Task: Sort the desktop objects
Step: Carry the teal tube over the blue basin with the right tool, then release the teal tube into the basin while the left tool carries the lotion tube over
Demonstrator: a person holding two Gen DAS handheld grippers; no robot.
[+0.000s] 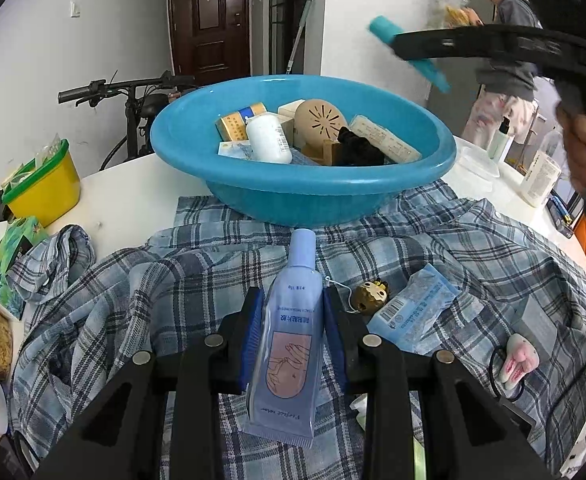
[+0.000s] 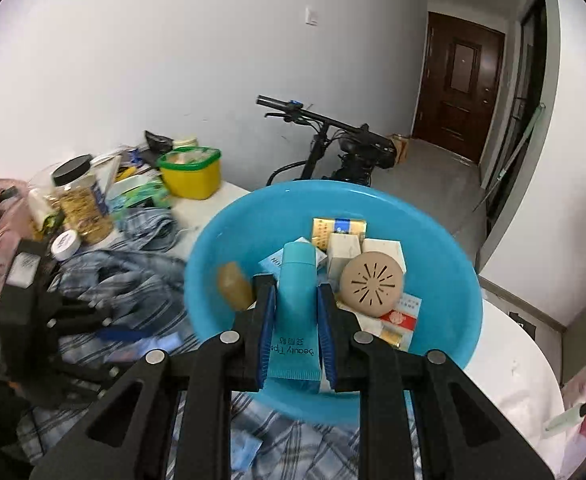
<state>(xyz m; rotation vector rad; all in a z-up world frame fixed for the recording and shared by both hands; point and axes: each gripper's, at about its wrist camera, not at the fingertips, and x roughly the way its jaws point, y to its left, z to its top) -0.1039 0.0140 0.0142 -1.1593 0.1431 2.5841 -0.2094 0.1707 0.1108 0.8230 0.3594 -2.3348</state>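
A blue basin [image 1: 253, 196] [image 2: 453, 320] holding several boxes, a white bottle [image 1: 267, 138] and a tan round disc [image 1: 320, 120] [image 2: 373, 282] stands on a plaid shirt [image 1: 153, 292]. My left gripper [image 1: 293, 304] is shut on a pale blue tube [image 1: 291, 336], low over the shirt just in front of the basin. My right gripper [image 2: 295, 300] is shut on a teal tube [image 2: 296, 304] [image 1: 381, 28] and hangs over the basin's near side. In the left wrist view the right gripper's arm shows blurred, above and right of the basin.
On the shirt lie a blue sachet [image 1: 413, 312], a small brown figure [image 1: 369, 296] and a pink item [image 1: 519, 358]. A yellow tub with a green rim [image 1: 45, 184] [image 2: 191, 172], jars and packets crowd the table's left. White bottles [image 1: 539, 176] stand right. A bicycle [image 2: 333, 148] and a person [image 1: 509, 60] are behind.
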